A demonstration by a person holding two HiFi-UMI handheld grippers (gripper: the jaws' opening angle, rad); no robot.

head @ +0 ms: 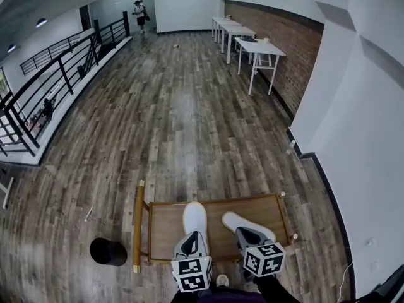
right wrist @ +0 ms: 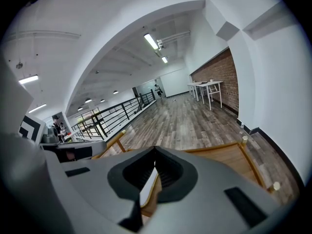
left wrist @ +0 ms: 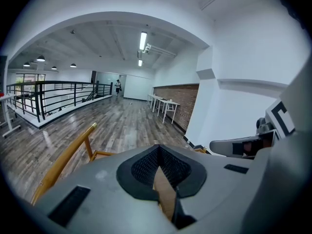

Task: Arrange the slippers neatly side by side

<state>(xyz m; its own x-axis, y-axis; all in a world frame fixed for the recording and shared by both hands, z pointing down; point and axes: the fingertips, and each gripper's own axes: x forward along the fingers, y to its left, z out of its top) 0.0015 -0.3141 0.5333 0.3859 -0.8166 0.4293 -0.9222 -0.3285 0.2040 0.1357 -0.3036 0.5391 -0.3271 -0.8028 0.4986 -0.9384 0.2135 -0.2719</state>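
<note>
Pointing at slippers [head: 194, 214] [head: 231, 219], left tongs [head: 192, 237], right tongs [head: 242, 231], shut

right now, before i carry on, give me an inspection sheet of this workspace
surface: low wooden table with a raised rim, standing on a wood plank floor
job's things: two white slippers on the table; the left white slipper points straight away, the right white slipper lies slanted, so they are not parallel
clutter: black round object on the floor left of the table
grippers: left claw and right claw both closed, tips together, over the slippers
cables: nothing seen
surroundings: black metal railing, white tables along a brick wall, a person far off
</note>
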